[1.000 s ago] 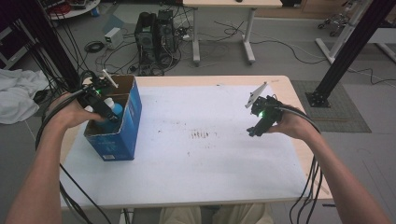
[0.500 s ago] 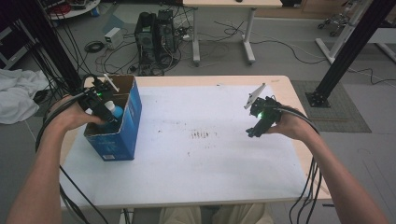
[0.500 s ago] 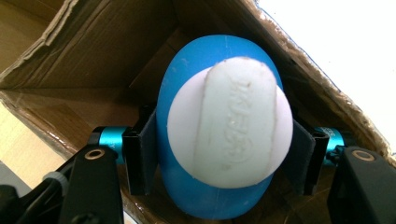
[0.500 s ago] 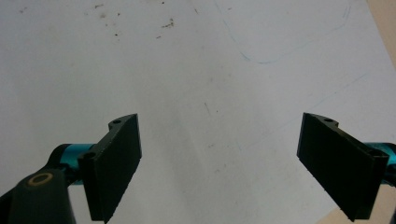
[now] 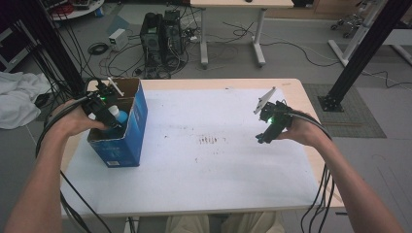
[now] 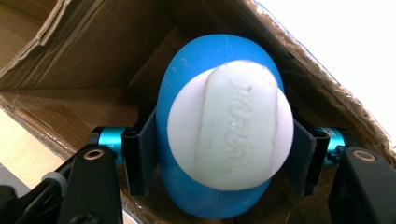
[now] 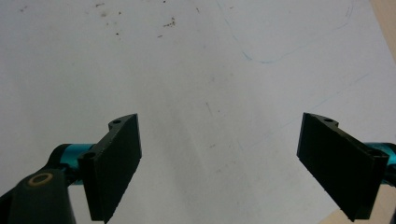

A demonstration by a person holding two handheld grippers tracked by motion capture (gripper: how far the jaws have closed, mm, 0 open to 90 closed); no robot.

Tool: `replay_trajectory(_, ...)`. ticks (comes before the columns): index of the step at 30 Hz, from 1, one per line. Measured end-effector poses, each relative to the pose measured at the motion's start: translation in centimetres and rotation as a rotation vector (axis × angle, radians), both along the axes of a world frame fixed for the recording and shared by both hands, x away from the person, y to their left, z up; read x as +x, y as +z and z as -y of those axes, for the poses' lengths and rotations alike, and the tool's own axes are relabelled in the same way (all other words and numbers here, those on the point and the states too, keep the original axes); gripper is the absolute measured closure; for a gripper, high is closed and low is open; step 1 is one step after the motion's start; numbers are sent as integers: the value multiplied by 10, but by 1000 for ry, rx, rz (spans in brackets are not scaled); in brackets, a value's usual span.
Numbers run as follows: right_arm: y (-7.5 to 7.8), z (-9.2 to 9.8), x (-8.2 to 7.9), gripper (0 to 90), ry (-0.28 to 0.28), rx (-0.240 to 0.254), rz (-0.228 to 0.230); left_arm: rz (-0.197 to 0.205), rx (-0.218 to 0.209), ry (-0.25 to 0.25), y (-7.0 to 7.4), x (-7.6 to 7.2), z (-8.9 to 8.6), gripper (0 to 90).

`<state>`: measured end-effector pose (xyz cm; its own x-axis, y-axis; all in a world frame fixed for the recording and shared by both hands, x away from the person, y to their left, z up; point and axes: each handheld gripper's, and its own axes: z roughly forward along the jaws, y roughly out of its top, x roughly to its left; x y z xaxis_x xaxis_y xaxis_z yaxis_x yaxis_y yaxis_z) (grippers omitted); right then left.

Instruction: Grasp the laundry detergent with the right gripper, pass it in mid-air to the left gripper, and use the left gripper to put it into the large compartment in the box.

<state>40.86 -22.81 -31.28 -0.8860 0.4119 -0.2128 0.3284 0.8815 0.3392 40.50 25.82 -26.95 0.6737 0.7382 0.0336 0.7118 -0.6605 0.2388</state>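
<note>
**Bottle pinched inside the box**

Left gripper (image 6: 219, 158): flat black jaws clamped on smooth, rounded blue bottle (image 6: 219, 140) with matte white cap, inside open corrugated cardboard box (image 5: 127, 131) at desk's (image 5: 218, 174) left. Right gripper (image 7: 233, 158): jaws spread wide, nothing between, above scuffed white surface.

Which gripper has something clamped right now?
The left gripper: its jaws press both sides of the blue bottle inside the cardboard box. The right gripper is open over bare table.
</note>
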Motion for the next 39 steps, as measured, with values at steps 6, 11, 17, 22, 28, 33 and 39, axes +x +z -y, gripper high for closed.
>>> replay_trajectory(6,0,0,0,130,0,0,0,-7,8,-15,0,0,0,373)
replay_trajectory(11,-1,1,0,129,-2,-6,1,-8,20,-8,0,0,3,361)
replay_trajectory(17,0,0,0,129,-1,0,0,-8,22,-7,1,0,3,340)
replay_trajectory(22,-1,1,0,129,-1,-6,0,-14,19,-12,2,0,4,324)
replay_trajectory(28,-2,0,-1,129,1,-7,0,-14,18,-10,2,0,4,306)
replay_trajectory(33,-3,0,-1,129,-1,-12,-3,-9,18,-16,7,0,5,297)
replay_trajectory(39,-2,1,-1,129,-1,-9,-1,-12,24,-10,2,0,3,287)
